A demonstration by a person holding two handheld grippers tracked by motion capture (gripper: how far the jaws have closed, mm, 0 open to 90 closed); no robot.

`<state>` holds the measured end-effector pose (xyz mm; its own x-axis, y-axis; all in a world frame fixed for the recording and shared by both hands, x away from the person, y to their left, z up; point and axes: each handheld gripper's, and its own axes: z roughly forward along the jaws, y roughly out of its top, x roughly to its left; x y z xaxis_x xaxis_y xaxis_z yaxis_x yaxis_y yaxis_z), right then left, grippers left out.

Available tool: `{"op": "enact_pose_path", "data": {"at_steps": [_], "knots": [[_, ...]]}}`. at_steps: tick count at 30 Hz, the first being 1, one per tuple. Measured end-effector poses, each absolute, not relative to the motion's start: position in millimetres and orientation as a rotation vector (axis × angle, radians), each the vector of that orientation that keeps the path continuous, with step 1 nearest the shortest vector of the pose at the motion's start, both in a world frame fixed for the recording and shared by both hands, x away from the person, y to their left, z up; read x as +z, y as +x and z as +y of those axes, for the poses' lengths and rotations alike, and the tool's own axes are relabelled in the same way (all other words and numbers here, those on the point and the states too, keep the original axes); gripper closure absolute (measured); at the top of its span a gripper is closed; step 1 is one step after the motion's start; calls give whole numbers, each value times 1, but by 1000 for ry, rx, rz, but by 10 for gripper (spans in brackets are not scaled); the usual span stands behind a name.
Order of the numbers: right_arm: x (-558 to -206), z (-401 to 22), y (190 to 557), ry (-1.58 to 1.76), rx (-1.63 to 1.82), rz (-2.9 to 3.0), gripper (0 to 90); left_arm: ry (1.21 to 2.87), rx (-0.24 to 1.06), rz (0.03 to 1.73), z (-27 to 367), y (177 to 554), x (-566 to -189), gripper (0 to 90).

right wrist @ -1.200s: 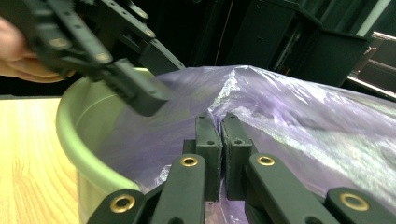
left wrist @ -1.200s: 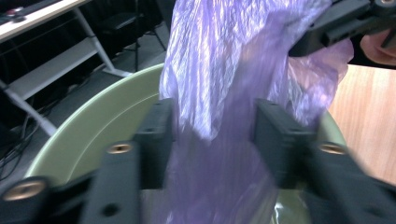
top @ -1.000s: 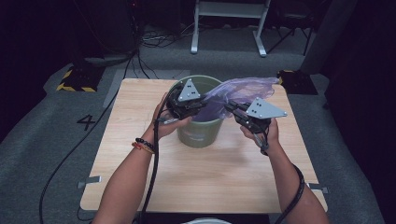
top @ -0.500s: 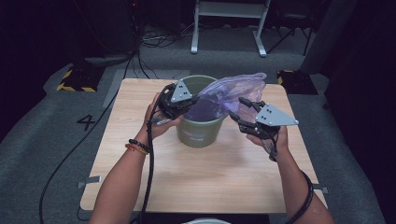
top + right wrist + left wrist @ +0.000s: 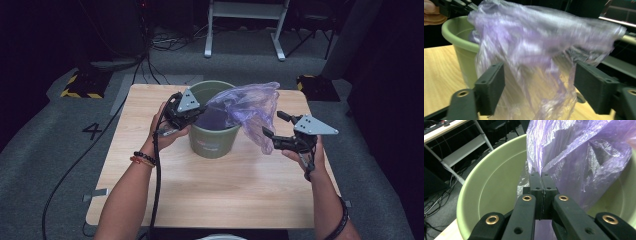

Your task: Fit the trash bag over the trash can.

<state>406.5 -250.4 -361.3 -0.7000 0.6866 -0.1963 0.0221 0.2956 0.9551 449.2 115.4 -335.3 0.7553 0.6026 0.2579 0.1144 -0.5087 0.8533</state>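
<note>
A pale green bucket (image 5: pixel 214 142) stands at the middle of the wooden table. A thin purple plastic bag (image 5: pixel 247 107) billows out of its mouth toward the right. My left gripper (image 5: pixel 196 118) is at the bucket's left rim, shut on an edge of the bag (image 5: pixel 579 157) just above the bucket's inside wall (image 5: pixel 491 185). My right gripper (image 5: pixel 274 124) is to the right of the bucket, and its jaws have just been opening. The bag's loose end (image 5: pixel 536 42) hangs between its wide-apart pads (image 5: pixel 491 85), which do not press on it.
The table (image 5: pixel 225 195) has bare wood in front of the bucket. A black cable (image 5: pixel 156 175) trails along the left forearm. On the floor behind are a white frame (image 5: pixel 245 30), a yellow-black striped block (image 5: pixel 80 85) and a dark block (image 5: pixel 315 87).
The right gripper has opened, let go of the bag and drawn away to the right. The bag's right side has slumped. The left gripper kept its grip and shifted slightly left.
</note>
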Motion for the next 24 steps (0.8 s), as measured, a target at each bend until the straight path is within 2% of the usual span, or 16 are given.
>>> {"op": "enact_pose_path", "data": {"at_steps": [4, 5, 6, 7, 8, 9, 10, 11, 12, 14, 16, 17, 19, 20, 21, 24], "knots": [[-367, -246, 406, 615, 1483, 2003, 240, 2038, 677, 546, 119, 449, -338, 897], [-369, -239, 404, 586, 1446, 2002, 378, 2037, 677, 547, 120, 449, -338, 895], [-369, -239, 404, 586, 1446, 2002, 378, 2033, 673, 553, 122, 449, -339, 895], [-368, -234, 402, 546, 1447, 1999, 576, 2030, 670, 556, 123, 449, -339, 876], [-368, -234, 402, 546, 1447, 1999, 576, 2025, 665, 559, 124, 449, -339, 876], [-366, -231, 401, 518, 1463, 1998, 734, 2020, 667, 562, 126, 449, -340, 838], [-366, -231, 401, 518, 1463, 1998, 734, 2017, 673, 569, 128, 448, -340, 838], [-363, -228, 400, 492, 1494, 1992, 831, 2001, 671, 578, 132, 447, -340, 799], [-362, -226, 400, 484, 1505, 1991, 863, 1987, 669, 585, 135, 447, -341, 771], [-359, -221, 398, 458, 1511, 1995, 900, 1978, 672, 595, 138, 446, -340, 706], [-357, -218, 397, 442, 1508, 1999, 900, 1953, 660, 607, 143, 444, -340, 594], [-356, -215, 396, 427, 1503, 2005, 900, 1942, 650, 618, 145, 442, -340, 594], [-353, -209, 396, 401, 1487, 2019, 900, 1921, 645, 612, 148, 438, -339, 491], [-351, -202, 395, 380, 1473, 2034, 900, 1919, 643, 607, 148, 434, -338, 378], [-351, -202, 395, 380, 1473, 2034, 900, 1919, 641, 599, 146, 431, -337, 378], [-349, -190, 393, 335, 1452, 2055, 900, 1920, 611, 532, 138, 421, -333, 293]]}}
